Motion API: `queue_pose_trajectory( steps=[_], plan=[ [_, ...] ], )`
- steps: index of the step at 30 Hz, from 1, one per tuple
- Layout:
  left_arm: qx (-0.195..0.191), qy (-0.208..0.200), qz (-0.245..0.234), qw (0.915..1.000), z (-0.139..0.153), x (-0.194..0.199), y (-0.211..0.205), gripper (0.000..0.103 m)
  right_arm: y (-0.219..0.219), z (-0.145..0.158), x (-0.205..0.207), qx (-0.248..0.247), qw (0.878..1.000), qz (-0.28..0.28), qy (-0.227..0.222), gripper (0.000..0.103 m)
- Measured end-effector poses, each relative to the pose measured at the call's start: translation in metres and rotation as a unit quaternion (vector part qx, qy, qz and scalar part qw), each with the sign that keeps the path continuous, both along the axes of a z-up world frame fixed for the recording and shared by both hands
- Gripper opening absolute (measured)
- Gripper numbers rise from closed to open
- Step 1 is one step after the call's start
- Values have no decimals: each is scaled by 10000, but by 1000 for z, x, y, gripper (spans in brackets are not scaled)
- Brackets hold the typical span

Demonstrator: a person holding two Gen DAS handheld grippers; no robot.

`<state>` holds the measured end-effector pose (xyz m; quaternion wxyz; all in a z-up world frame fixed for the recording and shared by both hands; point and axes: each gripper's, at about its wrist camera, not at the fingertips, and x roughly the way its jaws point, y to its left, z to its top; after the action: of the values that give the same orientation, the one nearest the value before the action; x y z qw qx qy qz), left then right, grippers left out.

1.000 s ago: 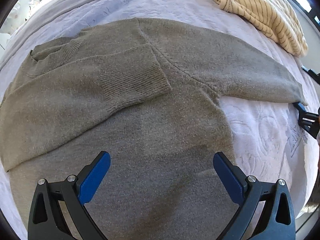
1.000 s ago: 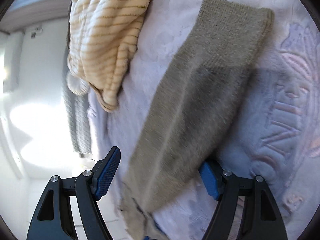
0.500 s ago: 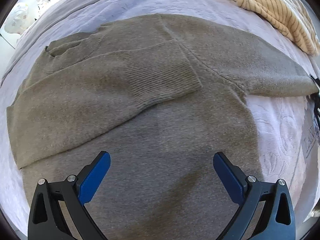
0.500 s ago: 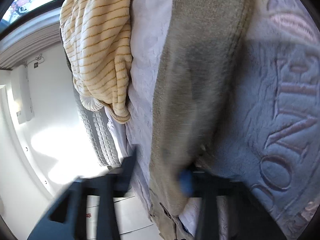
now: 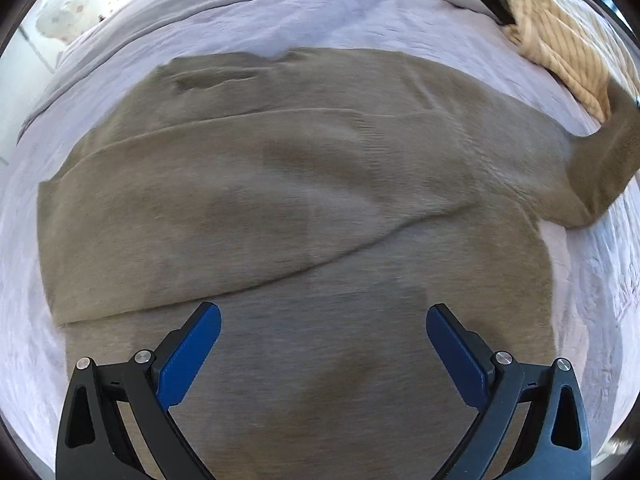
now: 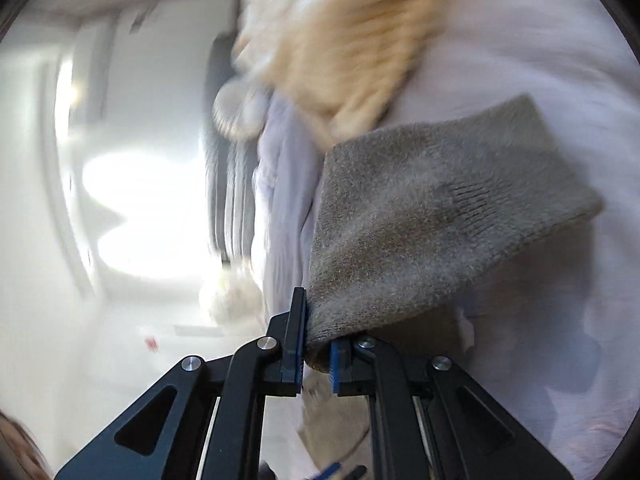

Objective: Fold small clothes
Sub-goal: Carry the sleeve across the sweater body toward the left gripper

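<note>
White bedding [image 5: 280, 20] carries the sweater [image 5: 300, 220]. Right gripper [image 6: 316, 344] pinches only the sleeve [image 6: 440, 216] edge, which may slip free; left gripper [image 5: 324, 352], fingers wide, holds nothing, and the striped garment [image 5: 560, 40] at 1 o'clock could snag.

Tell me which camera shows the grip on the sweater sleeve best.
The right wrist view. There the right claw is shut on the sleeve, with the cuff filling the frame. The left wrist view shows only that sleeve lifted at its right edge, with no claw on it.

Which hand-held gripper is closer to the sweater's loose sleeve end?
Right. The right hand-held gripper is clamped on the sleeve cuff; the left hand-held gripper hangs open above the sweater's body.
</note>
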<state>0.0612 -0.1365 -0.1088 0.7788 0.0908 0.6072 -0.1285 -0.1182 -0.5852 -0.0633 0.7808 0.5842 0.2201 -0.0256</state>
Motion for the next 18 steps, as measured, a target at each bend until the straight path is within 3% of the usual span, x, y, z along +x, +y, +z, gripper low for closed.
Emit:
queue_pose_trajectory(
  steps=[3, 5, 7, 9, 12, 15, 16, 18],
  plan=[
    [-19, -46, 191, 9998, -1, 2, 18, 103, 45, 19, 42, -828, 9929, 812, 262, 10],
    [-34, -88, 335, 9994, 1, 2, 32, 103, 82, 26, 69, -1374, 9794, 1403, 461, 11],
    [-32, -95, 467, 9989, -1, 5, 48, 103, 129, 24, 98, -1853, 9583, 2068, 675, 11],
    [-23, -105, 603, 9981, -3, 10, 62, 103, 167, 13, 118, -2091, 9397, 2565, 858, 11],
    [-42, -141, 835, 9964, -4, 15, 85, 103, 215, -24, 142, -2207, 9130, 3162, 1333, 10],
    [-80, -202, 952, 9952, -4, 26, 102, 103, 237, -61, 154, -2230, 8942, 3331, 1995, 15],
    [-101, -236, 983, 9948, -4, 28, 108, 103, 238, -71, 156, -2191, 8903, 3309, 2236, 18],
    [-160, -293, 1010, 9943, -1, 31, 118, 103, 234, -87, 152, -1828, 8933, 3202, 2569, 40]
  ],
)
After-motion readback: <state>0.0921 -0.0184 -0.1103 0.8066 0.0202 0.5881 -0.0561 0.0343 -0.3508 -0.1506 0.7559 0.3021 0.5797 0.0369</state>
